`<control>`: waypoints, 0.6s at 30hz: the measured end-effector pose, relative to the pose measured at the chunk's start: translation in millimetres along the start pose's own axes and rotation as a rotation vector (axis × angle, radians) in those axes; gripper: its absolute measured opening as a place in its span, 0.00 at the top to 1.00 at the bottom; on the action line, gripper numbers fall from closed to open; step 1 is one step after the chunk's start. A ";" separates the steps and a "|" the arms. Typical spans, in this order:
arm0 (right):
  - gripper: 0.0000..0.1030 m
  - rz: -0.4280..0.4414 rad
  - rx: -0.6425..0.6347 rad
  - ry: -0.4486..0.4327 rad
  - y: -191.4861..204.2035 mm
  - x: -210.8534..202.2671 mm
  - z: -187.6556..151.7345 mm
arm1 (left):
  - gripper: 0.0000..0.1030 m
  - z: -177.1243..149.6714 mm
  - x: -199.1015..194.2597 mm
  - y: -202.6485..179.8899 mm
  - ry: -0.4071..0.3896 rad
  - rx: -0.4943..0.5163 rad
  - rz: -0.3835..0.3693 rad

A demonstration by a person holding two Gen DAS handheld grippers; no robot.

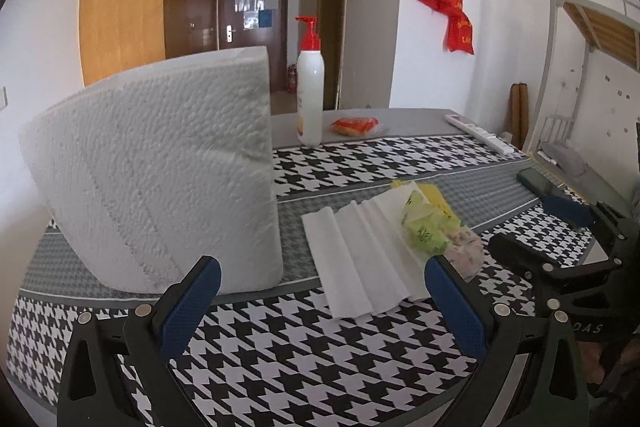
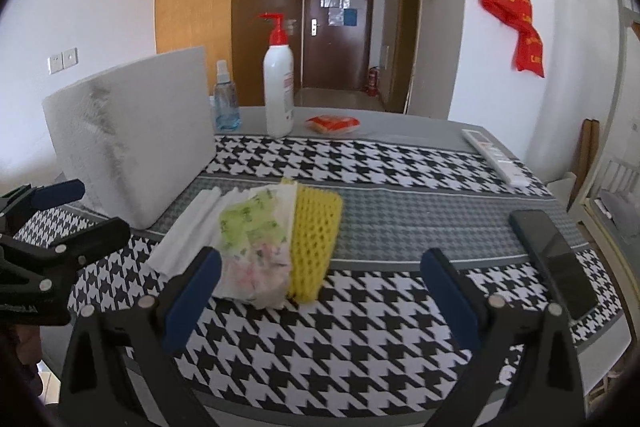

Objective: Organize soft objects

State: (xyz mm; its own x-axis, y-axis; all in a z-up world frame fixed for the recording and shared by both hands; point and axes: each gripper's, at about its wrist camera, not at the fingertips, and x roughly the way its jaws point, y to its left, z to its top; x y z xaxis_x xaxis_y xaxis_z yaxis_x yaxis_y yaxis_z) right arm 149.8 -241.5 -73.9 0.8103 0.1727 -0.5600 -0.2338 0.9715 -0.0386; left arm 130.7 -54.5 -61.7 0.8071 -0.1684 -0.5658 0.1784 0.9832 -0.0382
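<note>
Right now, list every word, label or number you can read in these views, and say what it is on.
"OAS": partial white lettering on the right gripper body, the rest cut off.
Red bags on the wall hook: yellow print, too blurred to read.
White pump bottle: red label, too small to read.
Green-and-pink tissue pack: print unreadable.
Papers on the far door: unreadable.

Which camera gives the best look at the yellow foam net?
The right wrist view: the yellow foam net lies in the open beside the tissue packs. In the left wrist view those packs hide all but a yellow sliver.
</note>
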 end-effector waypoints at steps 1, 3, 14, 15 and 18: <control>0.04 0.007 -0.003 0.007 2.5 2.4 0.0 | 0.01 0.2 0.8 0.5 0.003 0.000 0.002; 0.06 0.017 -0.014 0.022 7.7 7.3 -0.1 | 0.01 0.3 1.7 3.1 0.007 -0.005 0.003; 0.28 0.050 -0.030 0.104 20.6 27.7 -1.3 | 0.01 0.8 8.0 13.3 0.029 -0.034 0.012; 0.33 0.057 -0.032 0.111 21.6 29.1 -1.5 | 0.01 0.9 8.3 13.9 0.030 -0.035 0.012; 0.35 0.060 -0.039 0.120 24.2 31.7 -1.9 | 0.01 0.9 10.6 14.4 0.038 -0.032 0.007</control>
State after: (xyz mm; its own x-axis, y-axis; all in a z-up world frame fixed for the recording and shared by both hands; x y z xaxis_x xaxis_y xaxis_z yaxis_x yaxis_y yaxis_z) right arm 168.9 -212.8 -94.2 0.7244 0.2077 -0.6574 -0.3025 0.9526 -0.0324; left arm 142.3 -42.1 -67.5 0.7860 -0.1594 -0.5974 0.1544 0.9862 -0.0600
